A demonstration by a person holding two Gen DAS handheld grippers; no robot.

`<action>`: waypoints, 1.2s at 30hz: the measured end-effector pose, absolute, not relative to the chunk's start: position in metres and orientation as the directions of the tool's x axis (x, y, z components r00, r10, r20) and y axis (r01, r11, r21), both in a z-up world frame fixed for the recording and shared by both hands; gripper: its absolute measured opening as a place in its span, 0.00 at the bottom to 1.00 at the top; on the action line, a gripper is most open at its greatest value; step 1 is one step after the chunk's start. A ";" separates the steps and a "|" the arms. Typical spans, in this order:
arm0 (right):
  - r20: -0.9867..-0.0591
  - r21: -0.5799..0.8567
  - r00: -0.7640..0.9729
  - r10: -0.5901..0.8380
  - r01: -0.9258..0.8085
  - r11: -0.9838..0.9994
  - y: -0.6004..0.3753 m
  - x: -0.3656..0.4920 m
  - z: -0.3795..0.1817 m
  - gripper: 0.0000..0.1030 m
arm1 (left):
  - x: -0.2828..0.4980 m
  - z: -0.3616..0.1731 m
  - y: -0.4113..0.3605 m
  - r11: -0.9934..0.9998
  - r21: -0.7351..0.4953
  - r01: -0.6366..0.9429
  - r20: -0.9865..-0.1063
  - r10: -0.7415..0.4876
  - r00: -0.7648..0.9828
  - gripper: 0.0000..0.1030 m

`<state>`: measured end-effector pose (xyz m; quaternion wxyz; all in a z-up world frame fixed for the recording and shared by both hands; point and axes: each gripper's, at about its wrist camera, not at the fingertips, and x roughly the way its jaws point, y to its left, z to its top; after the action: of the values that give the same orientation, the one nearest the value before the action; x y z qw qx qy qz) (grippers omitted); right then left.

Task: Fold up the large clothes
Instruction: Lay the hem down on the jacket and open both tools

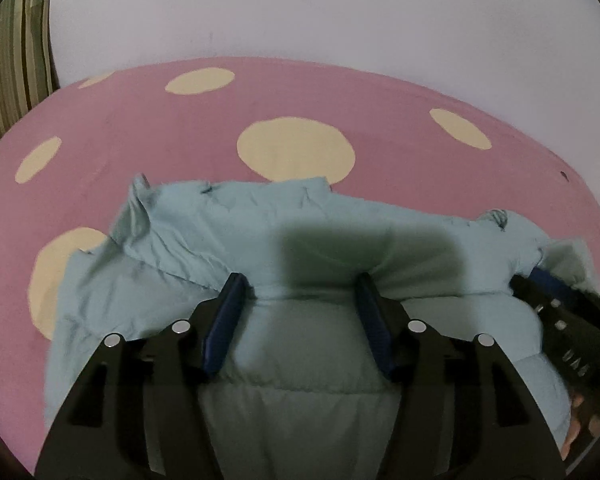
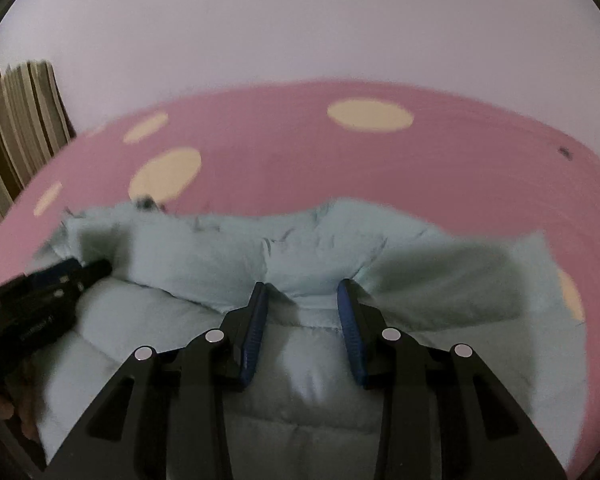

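- We are looking at the pale blue jacket [image 1: 284,248] lying bunched at six o'clock on the pink spotted bedsheet [image 1: 140,128].
- We are holding the left gripper [image 1: 300,280] and right gripper [image 2: 302,286] parted, pads clear of the fold between them.
- The puffy fold is risking springing open, because nothing is pinning it.

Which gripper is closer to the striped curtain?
Left. The left gripper works the jacket on the curtain side; the right gripper sits beyond it, farther away.

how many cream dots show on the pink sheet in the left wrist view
6. Far row: a sliver at left, one centre-left. Middle: left, big centre, right. Near left, partly under the blue jacket, which may hide more.
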<state>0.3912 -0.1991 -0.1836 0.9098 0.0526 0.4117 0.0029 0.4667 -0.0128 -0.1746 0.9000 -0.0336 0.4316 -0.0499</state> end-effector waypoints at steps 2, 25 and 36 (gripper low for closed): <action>-0.745 0.121 0.664 0.061 0.045 0.992 -0.201 0.394 -0.193 0.36 | 0.469 -0.181 -0.012 0.992 -0.109 0.057 -0.769 -0.120 0.628 0.58; -0.748 0.116 0.661 -0.049 0.203 0.972 -0.290 0.350 -0.206 0.37 | 0.444 -0.191 0.057 0.988 -0.153 -0.002 -0.766 -0.117 0.633 0.64; -0.740 0.178 0.672 -0.005 0.203 0.963 -0.296 0.339 -0.184 0.51 | 0.433 -0.172 0.057 0.993 -0.121 0.002 -0.769 -0.095 0.632 0.66</action>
<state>0.3389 -0.2962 -0.1836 0.9061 0.1237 0.4006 -0.0576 0.4331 0.0568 -0.1720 0.9016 -0.0542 0.4282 -0.0270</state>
